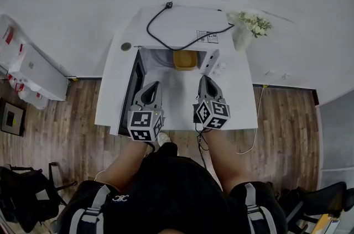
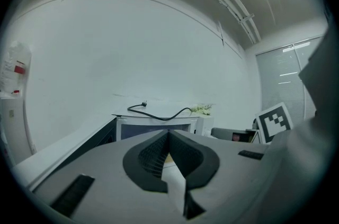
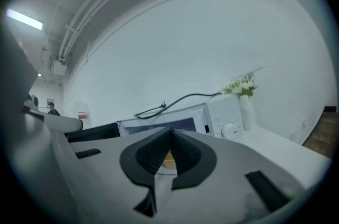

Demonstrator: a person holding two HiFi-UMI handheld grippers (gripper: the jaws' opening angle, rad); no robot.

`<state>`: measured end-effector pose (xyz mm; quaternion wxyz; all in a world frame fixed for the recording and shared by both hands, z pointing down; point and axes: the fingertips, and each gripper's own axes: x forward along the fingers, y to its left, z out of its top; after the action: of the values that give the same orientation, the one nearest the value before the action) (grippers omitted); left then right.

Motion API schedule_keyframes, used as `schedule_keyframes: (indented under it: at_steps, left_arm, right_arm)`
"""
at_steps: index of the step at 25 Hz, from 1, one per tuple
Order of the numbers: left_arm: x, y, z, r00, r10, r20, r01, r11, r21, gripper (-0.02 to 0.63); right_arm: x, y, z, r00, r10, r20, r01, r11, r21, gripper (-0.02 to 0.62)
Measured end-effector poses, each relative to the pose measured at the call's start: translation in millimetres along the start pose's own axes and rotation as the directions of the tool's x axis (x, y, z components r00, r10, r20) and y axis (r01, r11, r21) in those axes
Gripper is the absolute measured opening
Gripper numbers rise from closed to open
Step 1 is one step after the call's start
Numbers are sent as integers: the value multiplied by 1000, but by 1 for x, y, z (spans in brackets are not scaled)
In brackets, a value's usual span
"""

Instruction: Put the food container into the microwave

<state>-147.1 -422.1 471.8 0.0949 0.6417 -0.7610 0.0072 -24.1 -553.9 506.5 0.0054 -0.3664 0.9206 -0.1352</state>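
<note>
Left gripper [image 1: 154,85] and right gripper [image 1: 203,80] both empty, jaws pressed together; food container [image 1: 185,60] ahead of them, seemingly already inside open microwave [image 1: 182,22]; next, shutting door [image 1: 133,89] beside left jaws.

left gripper [image 1: 154,85]: held low in front of the torso, jaws pointing forward, tips pressed together with nothing between them [image 2: 168,134]; marker cube [image 1: 145,125] at the rear, facing up. right gripper [image 1: 203,79]: level with and near the left one, roughly parallel, jaws likewise closed and empty [image 3: 170,131]. left forearm [image 1: 124,164] and right forearm [image 1: 227,158]: bare, extended forward, one behind each gripper.
</note>
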Motion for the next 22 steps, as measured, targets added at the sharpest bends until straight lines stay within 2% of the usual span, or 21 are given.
schedule_keyframes:
  at_steps: [3,5,7,13,22]
  left_arm:
    - [-9,-9,4,1000,-8,12,8,1000,6,8]
    - [-16,-16,5,1000,-17,17,17,1000,13,8]
    - [-22,-23,5,999,-28,21,27,999,21,8]
    - [-37,-38,-6,999,-48,4,47,998,36,8]
    - [-50,-53,-10,998,-61,-1,61,997,40,8]
  right_arm:
    - [-27,15,29,997,37,65,-30,993,-111,-2]
    - [-43,24,37,996,47,77,-31,980,-199,-2]
    - [-60,27,36,996,39,76,-19,970,-243,-2]
    - [-96,30,22,998,16,66,-1,975,-221,-3]
    - [-118,35,20,998,12,61,1,977,-215,-3]
